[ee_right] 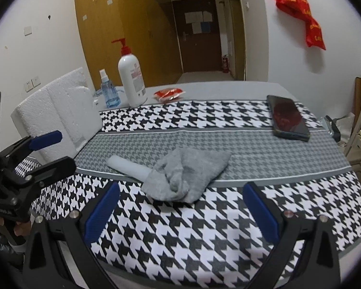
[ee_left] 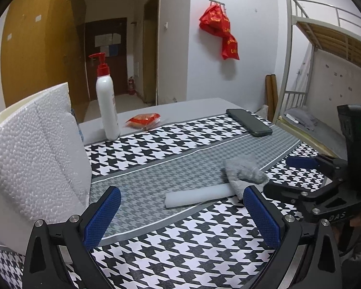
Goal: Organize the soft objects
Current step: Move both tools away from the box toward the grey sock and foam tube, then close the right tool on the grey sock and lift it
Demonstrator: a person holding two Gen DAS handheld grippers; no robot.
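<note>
A crumpled grey sock (ee_right: 187, 175) lies on the houndstooth table mat (ee_right: 180, 226), and its cuff covers one end of a pale grey foam roll (ee_right: 128, 166). In the left wrist view the foam roll (ee_left: 197, 196) lies just beyond my fingers, with the grey sock (ee_left: 245, 173) at its right end. My left gripper (ee_left: 181, 213) is open and empty, low over the mat. My right gripper (ee_right: 181, 210) is also open and empty, just short of the sock. Each gripper shows in the other's view: the right gripper (ee_left: 300, 175) and the left gripper (ee_right: 53, 149).
A white foam block (ee_left: 33, 159) stands at the mat's left edge. A pump bottle (ee_right: 131, 82), a small spray bottle (ee_right: 108, 90) and a red snack packet (ee_right: 168, 94) sit at the back. A dark phone (ee_right: 288, 118) lies at the back right. A bunk bed frame (ee_left: 325, 48) stands to the right.
</note>
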